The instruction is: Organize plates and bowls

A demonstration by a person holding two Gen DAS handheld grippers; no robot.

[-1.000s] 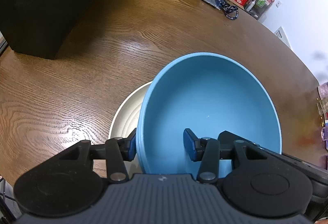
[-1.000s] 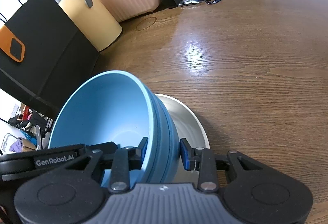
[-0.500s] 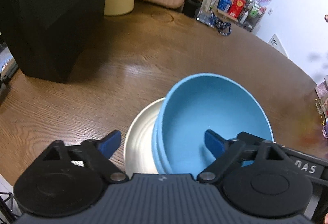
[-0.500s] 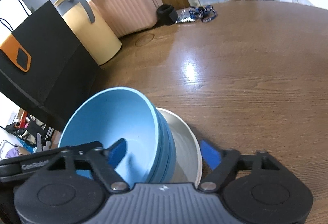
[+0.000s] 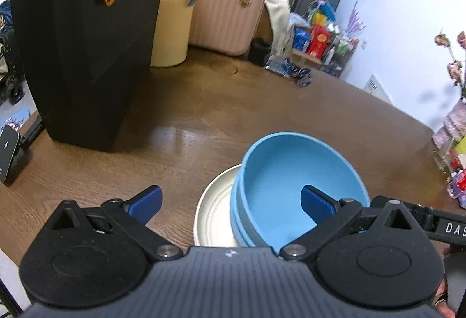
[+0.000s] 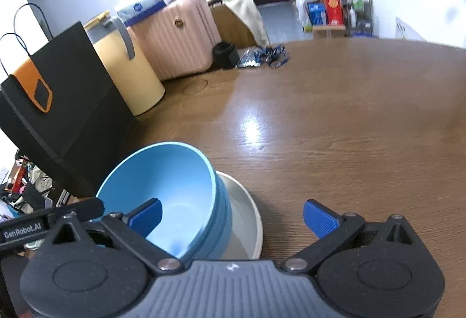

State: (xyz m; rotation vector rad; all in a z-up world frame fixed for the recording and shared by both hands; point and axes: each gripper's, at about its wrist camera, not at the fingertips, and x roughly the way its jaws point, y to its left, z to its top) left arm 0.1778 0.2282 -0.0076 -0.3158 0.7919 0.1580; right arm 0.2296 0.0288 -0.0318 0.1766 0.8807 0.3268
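A stack of light blue bowls sits on a cream plate on the round wooden table. My left gripper is open and empty, raised above and behind the stack. The stack and the plate also show in the right wrist view. My right gripper is open and empty, raised above the stack's right side. Each gripper's body shows at the edge of the other's view.
A black paper bag stands on the table at the left. A yellow bin and a pink suitcase stand beyond the table. A lanyard and small items lie at the far edge.
Both grippers let go of the blue bowl rim, opened wide, and pulled up and back. The bowl stack stays on the plate.
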